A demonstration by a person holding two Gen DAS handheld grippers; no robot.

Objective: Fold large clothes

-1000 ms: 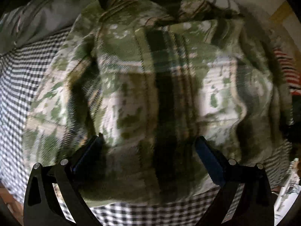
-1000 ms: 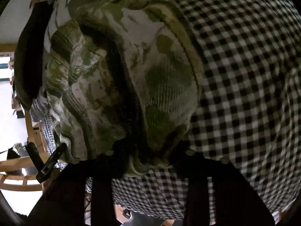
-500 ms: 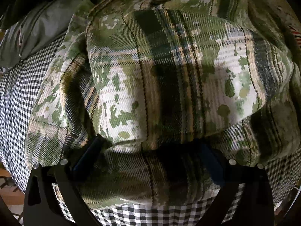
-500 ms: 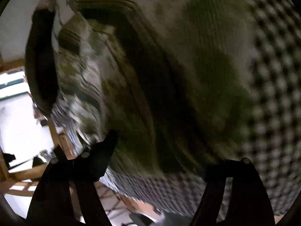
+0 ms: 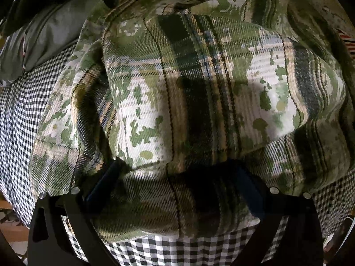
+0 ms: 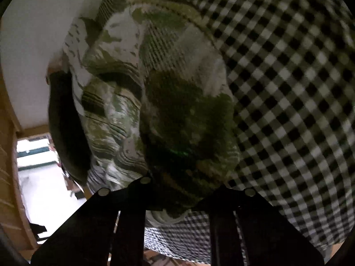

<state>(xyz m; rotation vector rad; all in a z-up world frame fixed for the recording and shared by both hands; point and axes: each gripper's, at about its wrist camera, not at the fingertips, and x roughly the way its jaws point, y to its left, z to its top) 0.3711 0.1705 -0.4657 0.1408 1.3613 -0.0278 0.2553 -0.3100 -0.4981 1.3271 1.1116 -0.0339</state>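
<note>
A large green, cream and black plaid shirt [image 5: 188, 93] lies bunched and folded over on a black-and-white checked sheet [image 5: 20, 110]. My left gripper [image 5: 177, 184] is open, its two fingers spread wide over the shirt's near folded edge, with cloth lying between them. In the right wrist view the same shirt [image 6: 168, 102] rises in a heap beside the checked sheet [image 6: 288, 88]. My right gripper [image 6: 179, 190] is shut on the shirt's near edge, and the cloth hides its fingertips.
A grey pillow [image 5: 44, 37] lies at the far left of the bed. A red-striped cloth [image 5: 348, 42] shows at the right edge. In the right wrist view a dark sleeve [image 6: 64, 122], a white wall [image 6: 44, 33] and wooden furniture [image 6: 13, 166] stand left.
My right gripper opened half a second ago and has shut again on the shirt's edge. My left gripper moved closer over the fold; it stays open.
</note>
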